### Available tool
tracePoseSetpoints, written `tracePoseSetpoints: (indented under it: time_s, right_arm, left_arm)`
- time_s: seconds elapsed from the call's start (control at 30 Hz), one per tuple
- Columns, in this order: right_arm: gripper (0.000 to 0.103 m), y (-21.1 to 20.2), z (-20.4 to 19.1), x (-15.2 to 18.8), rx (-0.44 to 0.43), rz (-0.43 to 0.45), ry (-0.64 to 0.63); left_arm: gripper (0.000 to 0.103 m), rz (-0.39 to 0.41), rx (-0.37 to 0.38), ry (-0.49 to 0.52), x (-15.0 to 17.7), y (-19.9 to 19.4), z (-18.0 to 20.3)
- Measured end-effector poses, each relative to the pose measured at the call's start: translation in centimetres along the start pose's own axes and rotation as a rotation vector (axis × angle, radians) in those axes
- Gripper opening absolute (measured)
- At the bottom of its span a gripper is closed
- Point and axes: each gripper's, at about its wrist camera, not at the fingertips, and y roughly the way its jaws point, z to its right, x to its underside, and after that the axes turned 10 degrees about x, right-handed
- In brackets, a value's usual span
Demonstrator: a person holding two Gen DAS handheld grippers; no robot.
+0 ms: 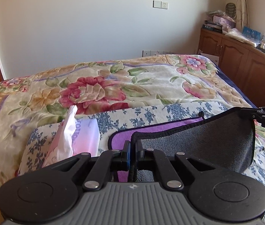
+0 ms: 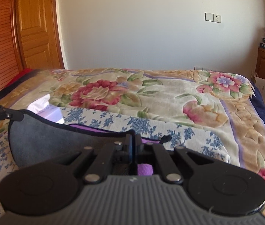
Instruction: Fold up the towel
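The towel (image 1: 207, 133) is grey on one face and purple (image 1: 125, 136) on the other, with a dark hem. My left gripper (image 1: 132, 146) is shut on one lifted corner. My right gripper (image 2: 134, 140) is shut on the other corner, and shows at the right edge of the left wrist view (image 1: 252, 112). The grey face (image 2: 61, 138) hangs stretched between the two grippers above the rest of the towel, whose purple side (image 2: 145, 168) lies on a blue-flowered cloth (image 2: 113, 120). The left gripper also shows at the left edge of the right wrist view (image 2: 18, 116).
The cloth lies on a bed with a large floral blanket (image 1: 151, 78). A pink and white tissue pack (image 1: 76, 136) sits left of the towel. Wooden cabinets (image 1: 245, 61) with clutter stand right of the bed. A wooden door (image 2: 37, 26) is at the far left.
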Motion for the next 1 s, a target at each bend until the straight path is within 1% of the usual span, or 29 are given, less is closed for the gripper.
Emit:
tracePoseSetpoints:
  time_s: [0.23, 0.4, 0.57, 0.8, 1.0]
  right_arm:
    - [0.003, 2.6, 0.2, -0.5, 0.010, 0.000, -0.029]
    - [0.003, 4.3, 0.6, -1.0, 0.017, 0.002, -0.023]
    - [0.003, 5.7, 0.6, -1.1, 0.019, -0.002, -0.023]
    - [0.003, 7.9, 0.5, -1.0, 0.043, -0.029, -0.057]
    - [0.003, 9.3, 0.3, -0.1, 0.054, -0.065, -0.073]
  left_arm:
    - [0.005, 0.000, -0.001, 0.007, -1.4, 2.7, -0.7]
    - [0.005, 0.004, -0.004, -0.009, -2.3, 4.2, -1.6]
    - [0.005, -0.002, -0.019, -0.002, -2.6, 5.9, -2.1]
    - [0.005, -0.020, -0.035, -0.014, -2.8, 8.0, -3.0]
    - [0.005, -0.044, -0.044, -0.011, -2.8, 9.7, -3.3]
